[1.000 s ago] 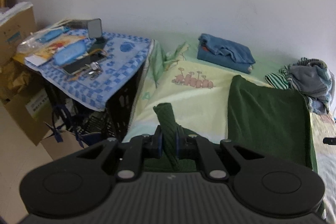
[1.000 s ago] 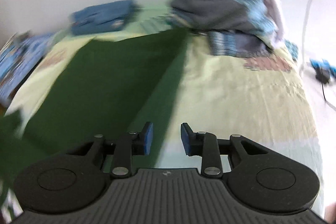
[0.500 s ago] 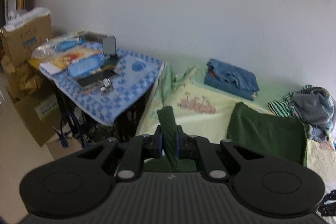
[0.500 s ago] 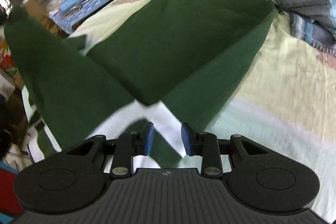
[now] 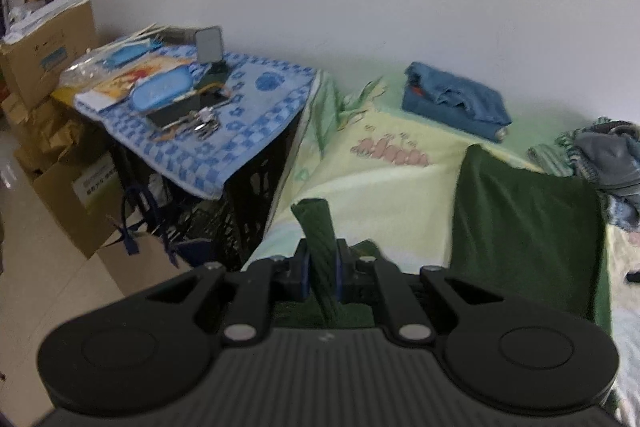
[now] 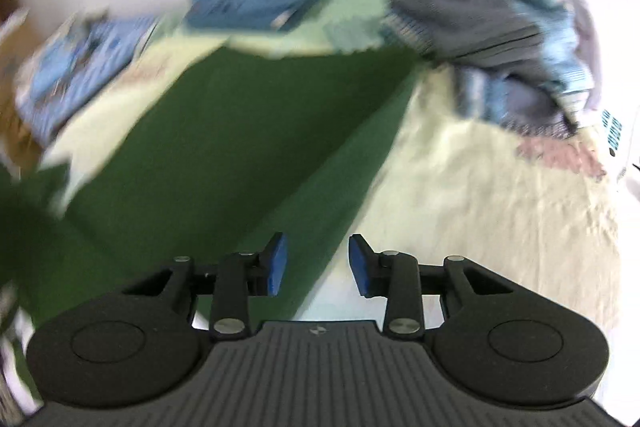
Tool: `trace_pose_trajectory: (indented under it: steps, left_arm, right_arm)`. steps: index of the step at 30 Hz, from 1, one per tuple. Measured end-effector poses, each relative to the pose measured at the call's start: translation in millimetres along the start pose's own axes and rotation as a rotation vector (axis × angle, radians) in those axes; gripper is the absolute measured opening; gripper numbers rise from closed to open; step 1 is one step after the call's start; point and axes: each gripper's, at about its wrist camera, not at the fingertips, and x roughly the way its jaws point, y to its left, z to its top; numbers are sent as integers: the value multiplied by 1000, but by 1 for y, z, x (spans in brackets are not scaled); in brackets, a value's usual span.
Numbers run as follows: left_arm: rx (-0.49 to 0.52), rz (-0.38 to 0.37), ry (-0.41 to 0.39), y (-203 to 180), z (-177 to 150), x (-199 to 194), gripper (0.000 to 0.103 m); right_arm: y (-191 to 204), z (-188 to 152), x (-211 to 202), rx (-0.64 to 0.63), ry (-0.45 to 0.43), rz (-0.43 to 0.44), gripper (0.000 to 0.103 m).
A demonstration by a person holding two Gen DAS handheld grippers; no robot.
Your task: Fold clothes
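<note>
A dark green garment point(image 5: 524, 215) lies spread on the pale yellow-green bed sheet point(image 5: 384, 179). My left gripper point(image 5: 322, 267) is shut on a bunched ribbed edge of that garment, which sticks up between the blue pads. In the right wrist view the same green garment point(image 6: 224, 155) stretches diagonally across the bed, blurred by motion. My right gripper point(image 6: 316, 263) hovers open over its near edge, with nothing between the fingers.
Folded blue jeans point(image 5: 456, 103) lie by the wall. A heap of grey and striped clothes point(image 5: 604, 163) sits at the right. A cluttered side table with a blue checked cloth point(image 5: 208, 123) and cardboard boxes point(image 5: 44, 63) stand left of the bed.
The left gripper keeps its hold on the green edge and its view dipped slightly. The right gripper swung back towards the clothes heap, staying open; its view is blurred again.
</note>
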Motion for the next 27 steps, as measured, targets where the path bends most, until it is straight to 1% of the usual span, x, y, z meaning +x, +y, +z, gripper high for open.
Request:
trace_pose_trajectory:
  steps: [1,2,3,4,7,9,11,14,15,17,18,19,20,21,23,27]
  left_arm:
    - [-6,5,7,2,-2,2,7]
    - [-13,6,11,5,-3,5,8]
    - [-16,9,13,6,-4,7,8]
    - [-16,18,19,8,-6,11,8]
    - [-26,19,43,13,-6,24,8]
    - [-30,11,53,15,-6,30,8]
    - [-10,1,50,15,-4,33,8]
    - [28,-11,43,13,1,33,9]
    - [36,-17,40,12,3,32,9]
    - [51,-29,33,11,6,30,9]
    - [59,-35,29,10,8,29,9]
    - [66,-41,25,10,10,27,9]
    - [74,-47,22,9,12,26,9]
    - [74,-49,15,9,14,24,9]
    - [72,-53,6,10,17,20,9]
    - [69,-52,-13,15,22,10,9]
  right_arm:
    - [-4,3,1,23,14,4,43]
    - [-9,6,1,47,27,8,41]
    - [-9,5,-3,36,50,70,37]
    - [-2,1,-9,-7,81,146,37]
    - [42,-38,-41,-263,187,307,37]
    - [71,-71,-64,-400,261,389,37]
    - [98,-103,-79,-526,281,396,36]
    - [127,-140,-83,-663,255,292,37]
    - [131,-148,-82,-680,240,261,37]
    - [136,-159,-79,-697,208,204,36]
    - [138,-164,-78,-706,192,176,34]
    - [137,-167,-79,-698,174,160,21]
    - [137,-167,-81,-678,163,149,11]
    - [138,-165,-85,-654,153,139,5]
    - [133,-161,-92,-609,127,146,5]
    - [129,-152,-116,-569,106,208,5]
